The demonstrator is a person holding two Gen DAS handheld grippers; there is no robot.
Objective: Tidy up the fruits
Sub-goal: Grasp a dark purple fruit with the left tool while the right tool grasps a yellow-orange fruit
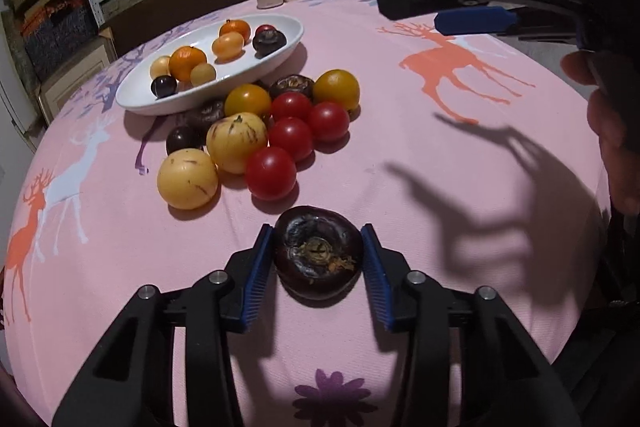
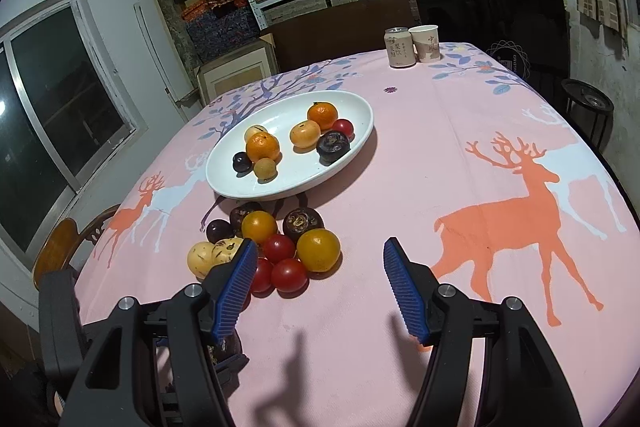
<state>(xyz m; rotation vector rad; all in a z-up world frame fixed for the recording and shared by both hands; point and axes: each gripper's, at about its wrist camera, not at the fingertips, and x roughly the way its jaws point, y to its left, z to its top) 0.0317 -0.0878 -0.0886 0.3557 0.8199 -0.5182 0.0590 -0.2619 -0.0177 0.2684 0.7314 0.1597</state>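
Note:
A dark purple mangosteen point(image 1: 318, 259) lies on the pink tablecloth between the blue pads of my left gripper point(image 1: 318, 267); the pads flank it closely, and whether they press it I cannot tell. A pile of red tomatoes point(image 1: 290, 137), yellow and dark fruits lies beyond it. A white oval plate point(image 1: 140, 99) with oranges and small fruits stands behind the pile, also in the right wrist view point(image 2: 224, 183). My right gripper point(image 2: 320, 291) is open and empty, above the cloth right of the pile point(image 2: 280, 251); it shows at the left wrist view's upper right point(image 1: 440, 11).
A drink can point(image 2: 400, 47) and a paper cup point(image 2: 426, 43) stand at the table's far edge. A wooden chair point(image 2: 68, 247) is at the left side. Shelves with boxes line the back wall. Pink cloth with a deer print point(image 2: 512, 227) lies to the right.

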